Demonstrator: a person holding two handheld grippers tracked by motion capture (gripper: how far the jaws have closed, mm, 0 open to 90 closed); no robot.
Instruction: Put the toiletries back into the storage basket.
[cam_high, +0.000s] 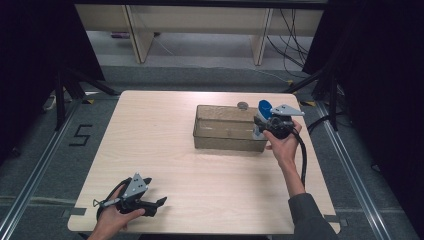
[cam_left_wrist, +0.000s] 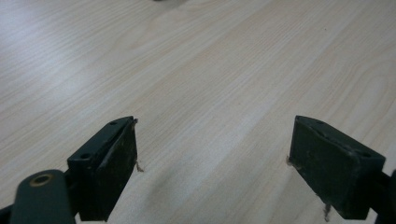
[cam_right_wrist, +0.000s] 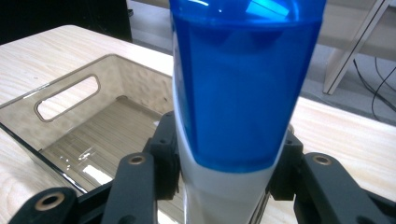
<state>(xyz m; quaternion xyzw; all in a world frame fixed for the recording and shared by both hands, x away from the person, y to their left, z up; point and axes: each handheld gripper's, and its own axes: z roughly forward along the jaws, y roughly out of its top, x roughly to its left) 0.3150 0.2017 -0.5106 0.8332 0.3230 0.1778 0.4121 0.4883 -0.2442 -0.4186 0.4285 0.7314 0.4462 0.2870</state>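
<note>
Nearest the camera in the high view, the left hand-held gripper (cam_high: 159, 201) lies low at the near left corner of the worktop (cam_high: 165, 150), held by the person's left hand (cam_high: 112, 220); its jaws stand wide apart with nothing between them, and in the left gripper view its two black pads (cam_left_wrist: 116, 168) frame bare pale wood grain; its cable loops beside the wrist at the worktop's edge.

The right hand-held gripper (cam_high: 260, 125), gripped by the right hand (cam_high: 284, 145), is clamped on a blue-and-white tube (cam_right_wrist: 233, 93); in the right gripper view the jaws press the white lower part from both sides, and the translucent blue upper part rises above them, widening upward; its long axis runs up and away from the jaws, roughly upright. In the high view the tube (cam_high: 263, 108) sits at the right end of a clear smoky plastic bin (cam_high: 225, 142), just at or over its right wall; whether it touches the rim I cannot tell.

The bin lies lengthwise across the worktop's far right part, open at the top, with a cut-out handle (cam_right_wrist: 67, 97) in its end wall; a small round grey object (cam_high: 243, 105) rests just behind its far wall. Beyond the worktop stand pale furniture legs (cam_high: 137, 35) and loose cables (cam_high: 292, 45) on a grey floor.
</note>
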